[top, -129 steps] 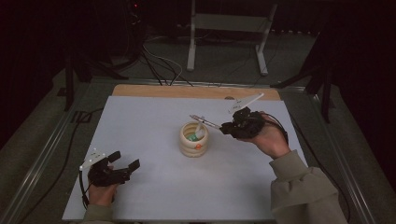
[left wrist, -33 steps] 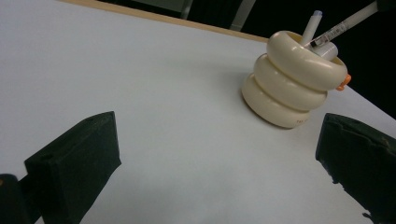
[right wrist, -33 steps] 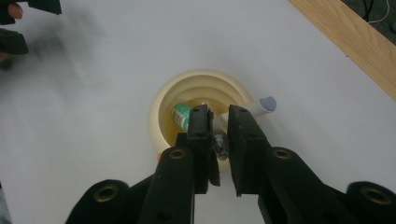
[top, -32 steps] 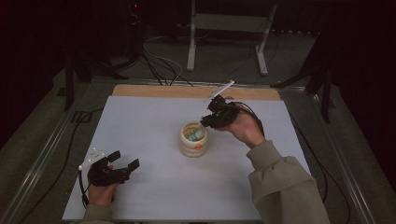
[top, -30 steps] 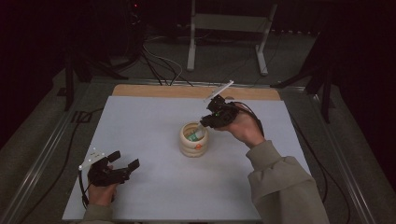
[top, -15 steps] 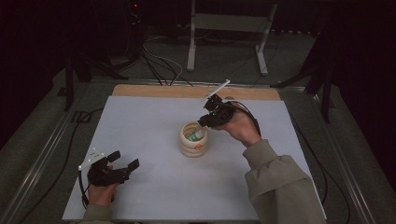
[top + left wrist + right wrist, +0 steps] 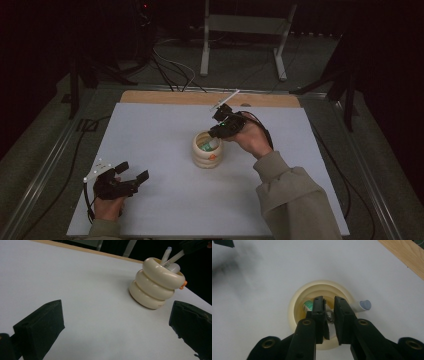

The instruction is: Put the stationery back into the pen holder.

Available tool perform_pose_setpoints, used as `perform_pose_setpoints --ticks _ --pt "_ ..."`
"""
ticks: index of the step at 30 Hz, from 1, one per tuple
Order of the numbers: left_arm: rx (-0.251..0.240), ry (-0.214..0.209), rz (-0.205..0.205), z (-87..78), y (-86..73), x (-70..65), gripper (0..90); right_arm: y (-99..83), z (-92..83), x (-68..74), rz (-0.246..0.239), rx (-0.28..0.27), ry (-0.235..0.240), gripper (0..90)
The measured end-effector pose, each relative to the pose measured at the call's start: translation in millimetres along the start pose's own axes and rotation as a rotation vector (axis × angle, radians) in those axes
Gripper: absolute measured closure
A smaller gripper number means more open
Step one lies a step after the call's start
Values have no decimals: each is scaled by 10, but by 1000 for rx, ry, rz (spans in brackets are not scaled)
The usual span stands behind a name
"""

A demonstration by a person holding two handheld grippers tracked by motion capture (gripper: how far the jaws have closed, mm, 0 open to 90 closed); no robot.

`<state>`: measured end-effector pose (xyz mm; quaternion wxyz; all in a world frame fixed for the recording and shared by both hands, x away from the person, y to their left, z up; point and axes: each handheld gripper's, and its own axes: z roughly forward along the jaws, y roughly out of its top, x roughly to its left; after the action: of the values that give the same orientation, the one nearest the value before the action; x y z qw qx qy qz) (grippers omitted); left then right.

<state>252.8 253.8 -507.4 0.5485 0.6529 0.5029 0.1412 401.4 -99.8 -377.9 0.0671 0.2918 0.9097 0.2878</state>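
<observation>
The right gripper [image 7: 329,305] hides most of the pen it clamps inside the holder [image 7: 297,300], whose green-labelled item [image 7: 307,305] is too small to identify.

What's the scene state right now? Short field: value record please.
surface: white table, wooden strip along the far edge
holder: cream ringed pen holder, upright, near the table's middle
holder contents: a white pen leaning out, a green-labelled item inside
right claw: above the holder's mouth, pointing down into it, jaws shut on a slim pen-like item
left claw: open, holding nothing, low over the table's near left, apart from the holder
</observation>
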Motion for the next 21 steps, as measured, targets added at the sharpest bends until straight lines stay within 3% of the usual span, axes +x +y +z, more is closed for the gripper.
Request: perform_pose_setpoints --ticks 21 --pt "0 -1 -2 -1 1 2 3 -29 172 -17 36 4 -1 796"
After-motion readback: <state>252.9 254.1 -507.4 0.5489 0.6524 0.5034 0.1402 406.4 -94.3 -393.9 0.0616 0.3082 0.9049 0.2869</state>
